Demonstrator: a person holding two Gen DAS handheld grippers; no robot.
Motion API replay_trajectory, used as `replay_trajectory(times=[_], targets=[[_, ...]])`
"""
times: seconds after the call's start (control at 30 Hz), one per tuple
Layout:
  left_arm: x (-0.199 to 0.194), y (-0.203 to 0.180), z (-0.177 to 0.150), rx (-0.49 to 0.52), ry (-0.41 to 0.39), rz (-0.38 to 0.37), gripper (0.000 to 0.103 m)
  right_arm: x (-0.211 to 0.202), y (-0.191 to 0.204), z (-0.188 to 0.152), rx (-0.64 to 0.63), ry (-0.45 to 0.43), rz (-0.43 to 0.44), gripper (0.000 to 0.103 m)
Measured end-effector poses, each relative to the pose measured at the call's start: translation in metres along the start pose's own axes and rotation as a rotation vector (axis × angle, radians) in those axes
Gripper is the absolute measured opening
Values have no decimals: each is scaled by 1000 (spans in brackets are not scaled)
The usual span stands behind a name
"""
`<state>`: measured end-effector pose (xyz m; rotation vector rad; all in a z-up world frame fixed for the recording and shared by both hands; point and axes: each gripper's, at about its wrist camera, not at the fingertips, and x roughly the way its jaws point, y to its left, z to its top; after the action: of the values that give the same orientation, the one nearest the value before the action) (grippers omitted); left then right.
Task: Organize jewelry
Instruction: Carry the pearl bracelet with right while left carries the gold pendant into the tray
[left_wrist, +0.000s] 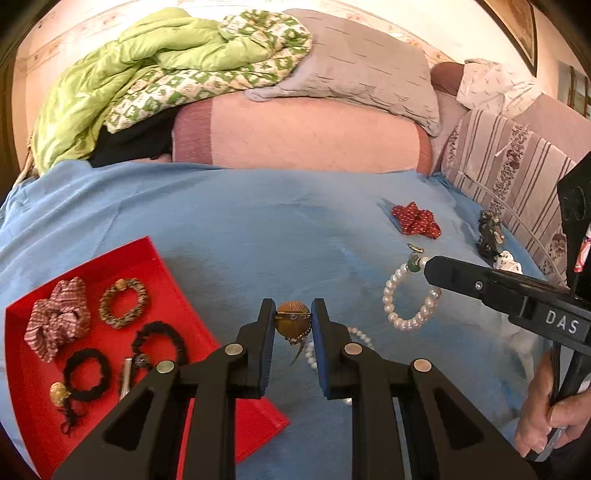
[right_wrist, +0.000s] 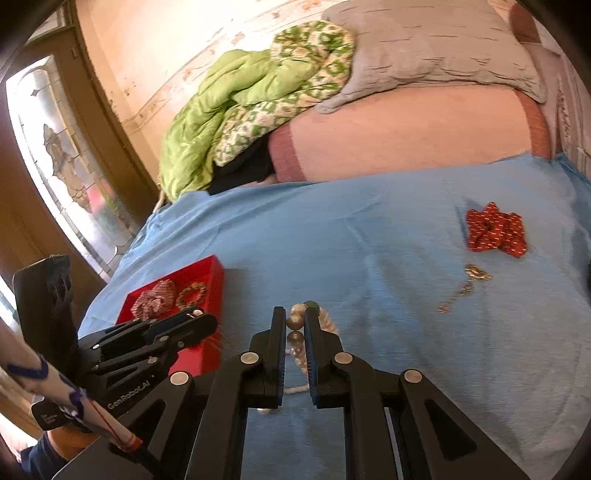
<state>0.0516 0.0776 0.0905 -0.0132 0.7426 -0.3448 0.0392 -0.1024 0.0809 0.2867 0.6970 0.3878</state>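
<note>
Both grippers tilted down over the blue sheet (left_wrist: 229, 229), each clamped on a piece of jewelry.

Left gripper (left_wrist: 293, 317) pinching a round gold brooch (left_wrist: 291, 321) between its pads, lifted above the sheet beside the red tray (left_wrist: 122, 254); right gripper (right_wrist: 294, 325) closed on a pearl bracelet (right_wrist: 295, 338) — beads squeezed between the pads, a green bead at the tips. In the tray, counted from the left wrist view: one pink checked scrunchie (left_wrist: 57, 317), one brown patterned scrunchie (left_wrist: 123, 302), two black hair ties (left_wrist: 86, 374), plus small pieces too unclear to name. Loose on the sheet: one red dotted scrunchie (left_wrist: 416, 218). Seen only from the right wrist — a gold chain piece (right_wrist: 467, 282); only from the left wrist — a hand (left_wrist: 550, 406) on the right gripper's handle.
</note>
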Motion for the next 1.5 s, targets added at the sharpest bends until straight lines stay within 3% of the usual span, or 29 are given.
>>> replay_trajectory(times=[0.73, 1.03, 1.5], targets=[[-61, 115, -36, -158, 10, 129, 19, 43, 121, -25, -126, 62, 209, 11], [-65, 131, -47, -189, 43, 144, 19, 73, 154, -48, -151, 150, 300, 11], [-41, 128, -68, -188, 170, 179, 19, 113, 121, -51, -92, 214, 171, 11]])
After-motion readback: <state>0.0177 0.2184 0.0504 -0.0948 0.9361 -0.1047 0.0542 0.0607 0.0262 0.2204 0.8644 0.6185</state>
